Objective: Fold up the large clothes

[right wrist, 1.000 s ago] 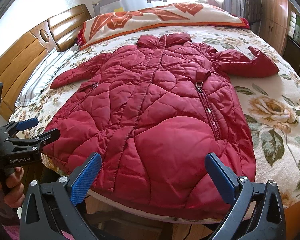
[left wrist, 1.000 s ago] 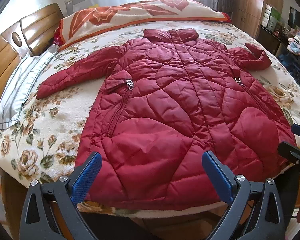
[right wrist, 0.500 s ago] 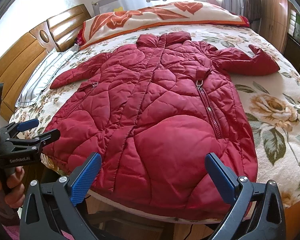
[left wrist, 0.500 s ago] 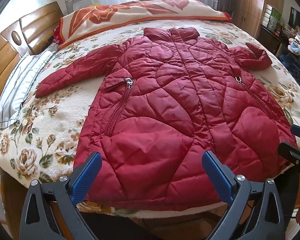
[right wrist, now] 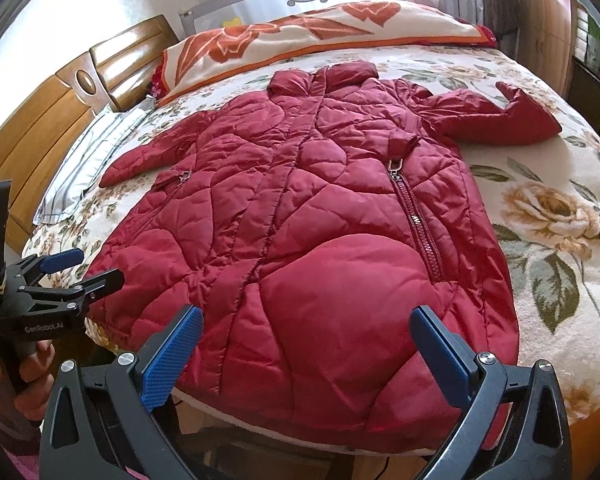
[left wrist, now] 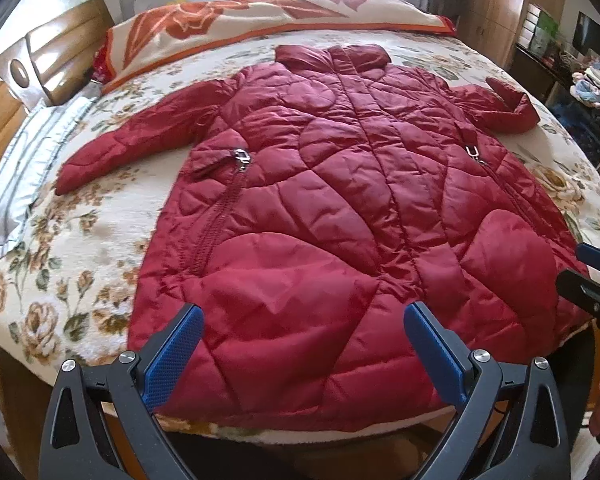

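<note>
Red quilted padded coat (left wrist: 340, 220) spread flat, unfolded, on floral cream bedspread (left wrist: 80, 240). Left gripper (left wrist: 300, 344) and right gripper (right wrist: 306, 346) both released, hovering near hem, apart from it.

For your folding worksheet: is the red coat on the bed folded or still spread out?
Spread out. The red coat lies flat, front up, both sleeves out sideways; no fold made.

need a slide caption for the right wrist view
Red quilted coat spread flat on a floral bed, both open grippers, right and left, poised at its hem.
</note>
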`<state>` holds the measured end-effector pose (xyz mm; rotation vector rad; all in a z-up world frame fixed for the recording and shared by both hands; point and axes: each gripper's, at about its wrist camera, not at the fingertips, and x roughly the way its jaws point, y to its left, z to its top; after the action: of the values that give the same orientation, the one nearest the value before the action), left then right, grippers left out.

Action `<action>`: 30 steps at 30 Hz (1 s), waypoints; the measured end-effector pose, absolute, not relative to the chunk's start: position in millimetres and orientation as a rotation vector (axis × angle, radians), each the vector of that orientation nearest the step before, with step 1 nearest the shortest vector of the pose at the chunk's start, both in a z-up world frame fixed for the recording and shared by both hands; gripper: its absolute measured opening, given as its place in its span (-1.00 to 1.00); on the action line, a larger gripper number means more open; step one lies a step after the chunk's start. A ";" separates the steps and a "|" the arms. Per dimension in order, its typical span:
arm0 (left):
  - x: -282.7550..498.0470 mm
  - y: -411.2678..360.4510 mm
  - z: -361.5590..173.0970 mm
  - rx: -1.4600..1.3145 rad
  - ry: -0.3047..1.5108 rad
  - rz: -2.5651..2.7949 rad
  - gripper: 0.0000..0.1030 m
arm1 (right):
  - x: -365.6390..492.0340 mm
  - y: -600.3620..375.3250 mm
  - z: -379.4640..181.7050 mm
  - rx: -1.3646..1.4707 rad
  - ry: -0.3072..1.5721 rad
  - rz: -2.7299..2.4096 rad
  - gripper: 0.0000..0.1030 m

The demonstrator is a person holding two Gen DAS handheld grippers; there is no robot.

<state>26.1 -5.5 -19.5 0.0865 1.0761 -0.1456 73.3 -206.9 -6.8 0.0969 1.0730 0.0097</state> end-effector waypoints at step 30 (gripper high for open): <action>128.3 -14.7 -26.5 0.049 1.124 -0.136 0.97 | 179.7 -363.7 27.6 0.136 1.021 -0.295 1.00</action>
<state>128.3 -14.7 -26.5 0.0486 1.1237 -0.1356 179.7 -363.7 27.6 0.1363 1.0213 -0.2954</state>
